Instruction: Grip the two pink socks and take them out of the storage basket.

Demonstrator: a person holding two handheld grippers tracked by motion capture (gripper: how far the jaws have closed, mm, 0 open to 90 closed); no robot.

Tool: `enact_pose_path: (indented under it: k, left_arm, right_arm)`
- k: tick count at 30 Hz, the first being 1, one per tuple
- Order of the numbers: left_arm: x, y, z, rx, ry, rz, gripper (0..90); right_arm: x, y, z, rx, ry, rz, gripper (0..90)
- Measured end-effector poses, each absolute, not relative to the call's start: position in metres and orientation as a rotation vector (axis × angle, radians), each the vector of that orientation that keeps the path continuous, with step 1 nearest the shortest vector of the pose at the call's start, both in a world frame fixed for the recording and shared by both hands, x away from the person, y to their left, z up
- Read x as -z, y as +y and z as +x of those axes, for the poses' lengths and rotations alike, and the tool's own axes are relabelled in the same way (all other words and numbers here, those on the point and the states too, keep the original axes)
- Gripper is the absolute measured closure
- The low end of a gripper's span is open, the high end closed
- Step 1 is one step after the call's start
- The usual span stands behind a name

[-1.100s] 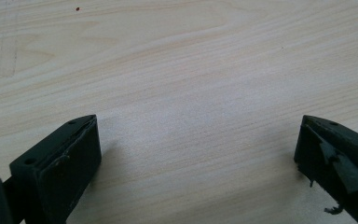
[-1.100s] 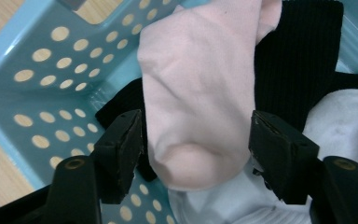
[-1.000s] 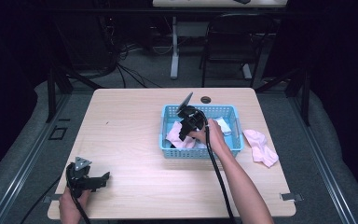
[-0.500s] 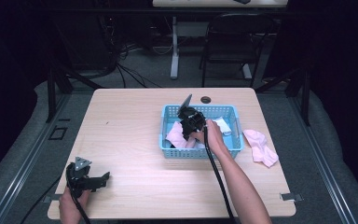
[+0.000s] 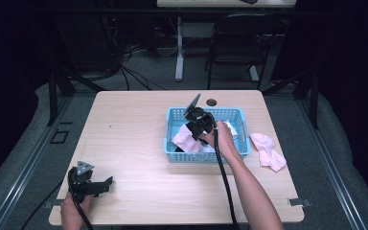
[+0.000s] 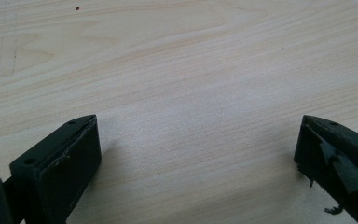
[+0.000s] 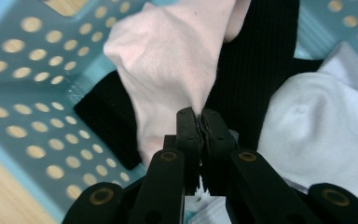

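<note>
Pale pink sock (image 7: 168, 60), soft, creased (edge pinched by right gripper (image 7: 199, 116)).

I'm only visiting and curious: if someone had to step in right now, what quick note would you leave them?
Right claw: its jaws have just been closing and now pinch a fold of the pink sock inside the blue basket.
Left claw: open, holding nothing, resting over the table at its near left corner.
Things: a black sock and a white sock also lie in the basket; a second pink sock lies on the table to the basket's right.
Done: the pink sock is gripped, not yet lifted.
Left, probably: lift it out and set it beside the other pink one.
</note>
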State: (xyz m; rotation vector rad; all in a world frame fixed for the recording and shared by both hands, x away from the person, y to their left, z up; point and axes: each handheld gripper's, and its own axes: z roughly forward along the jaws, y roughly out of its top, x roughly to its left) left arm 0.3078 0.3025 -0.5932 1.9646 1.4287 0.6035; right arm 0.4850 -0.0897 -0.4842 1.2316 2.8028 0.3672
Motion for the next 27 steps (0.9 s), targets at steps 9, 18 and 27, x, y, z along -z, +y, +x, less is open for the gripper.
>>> enact_pose_path:
  k: [9, 18, 27]
  left_arm:
    - [0.593, 0.303, 0.308, -0.602, 1.428, 1.963, 0.5]
    - [0.593, 0.303, 0.308, -0.603, 1.428, 1.963, 0.5]
    - [0.593, 0.303, 0.308, -0.603, 1.428, 1.962, 0.5]
  right_arm:
    - [0.450, -0.100, 0.471, -0.456, 2.742, 1.210, 87.4]
    - [0.418, -0.122, 0.462, -0.541, 2.662, 1.211, 87.5]
    - [0.389, -0.145, 0.450, -0.604, 2.591, 1.215, 87.5]
